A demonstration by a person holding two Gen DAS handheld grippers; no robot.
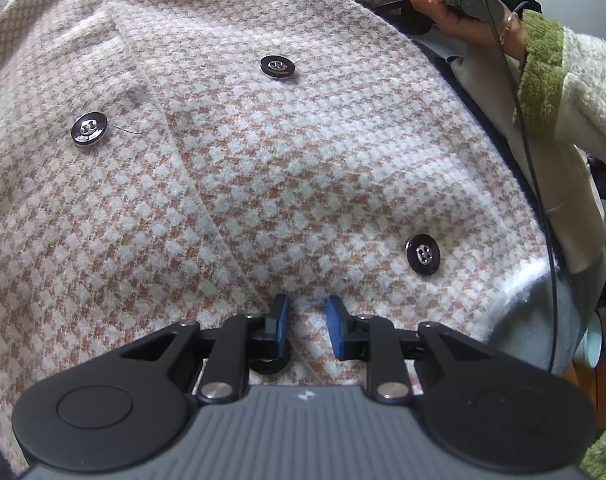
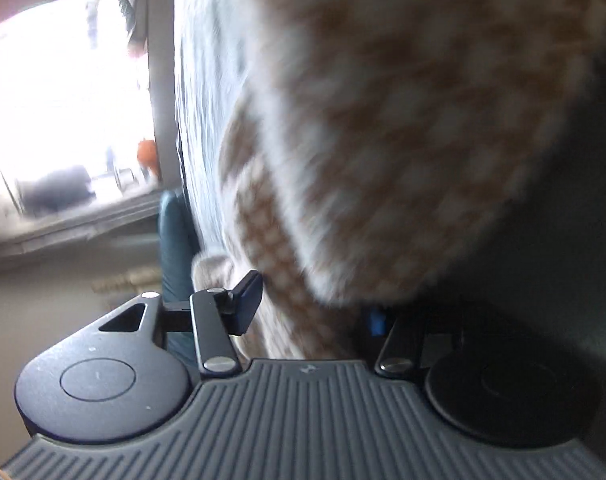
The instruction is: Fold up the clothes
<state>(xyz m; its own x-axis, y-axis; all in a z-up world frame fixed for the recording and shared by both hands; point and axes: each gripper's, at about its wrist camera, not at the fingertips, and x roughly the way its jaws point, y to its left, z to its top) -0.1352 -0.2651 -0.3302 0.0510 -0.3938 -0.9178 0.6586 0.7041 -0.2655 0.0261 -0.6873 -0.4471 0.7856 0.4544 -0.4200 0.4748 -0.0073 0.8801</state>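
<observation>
Under the left claw [image 1: 307, 326] a pink-and-tan checked coat [image 1: 263, 184] lies spread, filling nearly the whole left wrist view. The claw points steeply down at it, its blue pads [image 1: 281, 320] a small way apart with a strip of the cloth between them; whether they press on that cloth or merely stand over it I cannot tell. A front edge of the coat runs slantwise from upper left down to the left pad. Three dark buttons show on the cloth: one [image 1: 89, 129] at the left with a loose thread beside it, one [image 1: 277, 67] near the top, one [image 1: 423, 254] to the right of the claw. A fourth dark round shape sits partly hidden under the left finger. Past the coat's right hem lies a grey surface [image 1: 543, 320]. At the upper right a hand [image 1: 455, 8] in a cream sleeve [image 1: 583, 92] with a green cuff grips a handle, a black cable trailing down from it.

In the right wrist view, blurred and rolled on its side, the right claw [image 2: 311, 312] stands partly spread with a fold of the coat [image 2: 403, 140] running between its fingers; the far finger is mostly covered by cloth, and a firm grip cannot be confirmed. A bright window [image 2: 63, 100] shows at the left.
</observation>
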